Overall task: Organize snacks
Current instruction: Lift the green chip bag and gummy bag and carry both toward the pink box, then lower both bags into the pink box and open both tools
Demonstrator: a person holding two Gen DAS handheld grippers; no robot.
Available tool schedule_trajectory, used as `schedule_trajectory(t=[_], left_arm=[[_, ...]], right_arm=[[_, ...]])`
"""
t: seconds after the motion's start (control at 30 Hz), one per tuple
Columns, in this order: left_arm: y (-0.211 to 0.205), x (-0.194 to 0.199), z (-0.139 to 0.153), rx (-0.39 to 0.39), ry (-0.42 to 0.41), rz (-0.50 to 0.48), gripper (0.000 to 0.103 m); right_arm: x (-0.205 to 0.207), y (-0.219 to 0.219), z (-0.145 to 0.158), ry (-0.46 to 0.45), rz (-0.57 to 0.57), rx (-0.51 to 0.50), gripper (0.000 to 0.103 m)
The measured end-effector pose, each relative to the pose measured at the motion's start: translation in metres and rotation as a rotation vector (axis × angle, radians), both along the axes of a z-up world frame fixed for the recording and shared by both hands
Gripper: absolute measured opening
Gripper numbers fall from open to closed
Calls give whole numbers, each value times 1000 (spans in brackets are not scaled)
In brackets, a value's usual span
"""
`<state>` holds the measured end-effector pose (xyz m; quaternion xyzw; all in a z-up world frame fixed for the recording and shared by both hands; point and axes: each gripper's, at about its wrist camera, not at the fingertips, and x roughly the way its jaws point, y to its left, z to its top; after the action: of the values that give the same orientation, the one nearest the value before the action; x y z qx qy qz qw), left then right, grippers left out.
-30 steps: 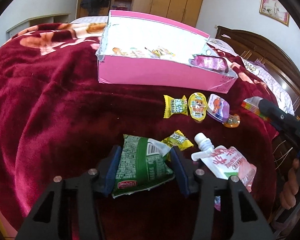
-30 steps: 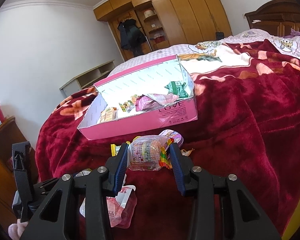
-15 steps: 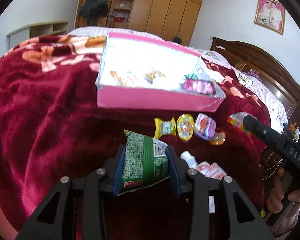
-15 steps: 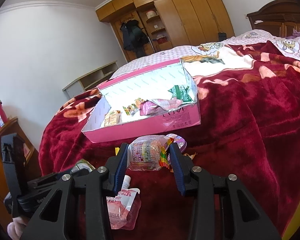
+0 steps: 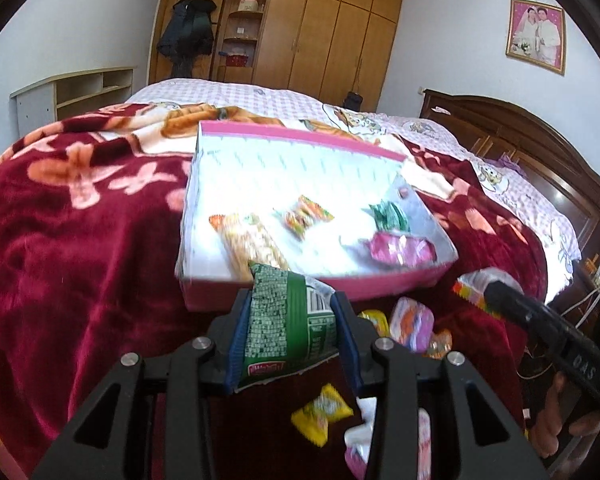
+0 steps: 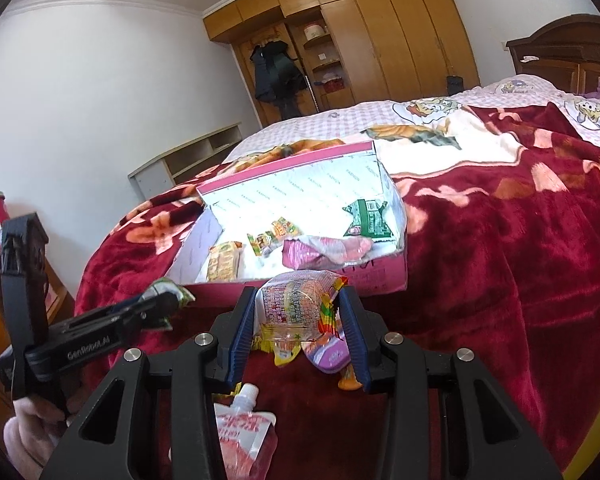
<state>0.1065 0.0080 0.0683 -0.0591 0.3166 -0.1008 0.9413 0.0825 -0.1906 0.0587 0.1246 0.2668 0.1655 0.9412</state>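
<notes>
Holding two snacks clear of the bed, I have both grippers loaded in front of the pink box (image 5: 312, 286). My left gripper (image 5: 290, 332) is clamped on a green snack packet (image 5: 288, 320); its blue pads (image 5: 236, 336) press the packet's two sides, and the packet stands up between them with its top edge overlapping the box's near wall in the left wrist view. Those jaws have just been closing, with the packet between them. My right gripper (image 6: 300, 320) is clenched on a clear-wrapped snack with a striped, multicoloured edge (image 6: 300, 304), pinched between its blue pads (image 6: 242, 328) just short of the box's near wall.

That box sits open on the dark red floral blanket (image 5: 80, 240), towards the middle of the bed, its lid flap standing up along the far side. Inside it lie an orange-yellow packet (image 5: 252, 242) near the left end, a small orange-and-green wrapped sweet (image 5: 304, 216) around the middle, a green packet (image 6: 366, 220) leaning in the far right corner, and a crumpled pink packet (image 5: 400, 248) against the near right wall.

On the blanket between the box and the near edge of the bed several loose snacks remain: a yellow wrapped sweet (image 5: 322, 414), a purple-and-orange jelly cup (image 5: 414, 322), and a red-and-white spouted pouch (image 6: 240, 436) lying under my right gripper's frame. A hand (image 5: 556, 420) shows at the right edge of the left wrist view, wrapped around the right gripper's handle.
</notes>
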Motion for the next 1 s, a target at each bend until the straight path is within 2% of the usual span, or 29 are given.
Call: schedule_trajectory(t=[0.5,0.83,0.9,0.97,1.0], left_arm=[[-7,86,6,43,-23,46,42],[-9,137,-5,90,15,64,42],[-10,141,-8,106,21,62,48],[-9,144,-11,108,28,75,63],[-9,145,-12,107,31,84,65]], right_arm=[[39,7,14,-22,12,-54,42],[52,12,15,-39,13,-86,42],[54,12,15,-41,9,-94,42],[58,13,14,-40,6,-98,42],[60,13,13,-38,4,-96,42]])
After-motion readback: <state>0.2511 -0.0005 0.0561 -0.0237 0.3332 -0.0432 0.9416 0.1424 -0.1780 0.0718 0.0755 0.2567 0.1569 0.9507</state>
